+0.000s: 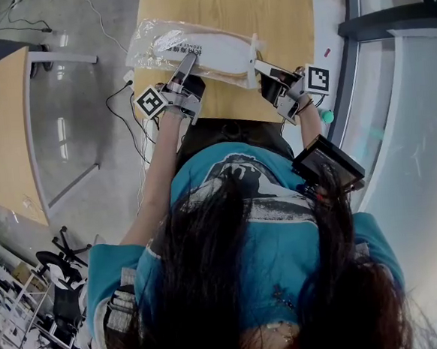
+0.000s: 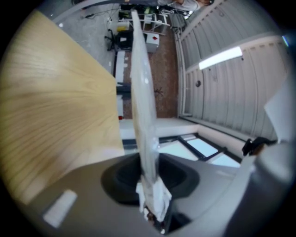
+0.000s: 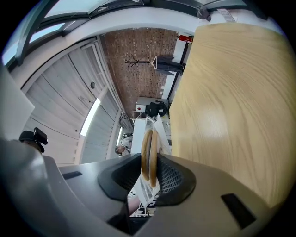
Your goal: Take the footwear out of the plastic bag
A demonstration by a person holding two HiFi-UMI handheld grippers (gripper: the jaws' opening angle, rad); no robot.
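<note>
Grey floor (image 1: pixel 72 129) surrounds a pale wooden table (image 1: pixel 266 8); at its near edge, the plastic bag (image 1: pixel 148 51) with the footwear (image 1: pixel 209 50) inside; left gripper (image 1: pixel 189 61) pinches the bag's film; right gripper (image 1: pixel 259 69) clamps the footwear's tan sole edges.

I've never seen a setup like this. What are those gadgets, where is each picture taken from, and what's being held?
There is no robot: a person holds a two-jaw gripper in each hand. The head view looks down from a camera on the person's head; the two gripper views come from cameras riding on the grippers. On the light wooden table lies a clear plastic bag holding a pair of flat white slippers. The left gripper pinches the bag's film; the right gripper clamps the slippers' tan soles through the bag.
</note>
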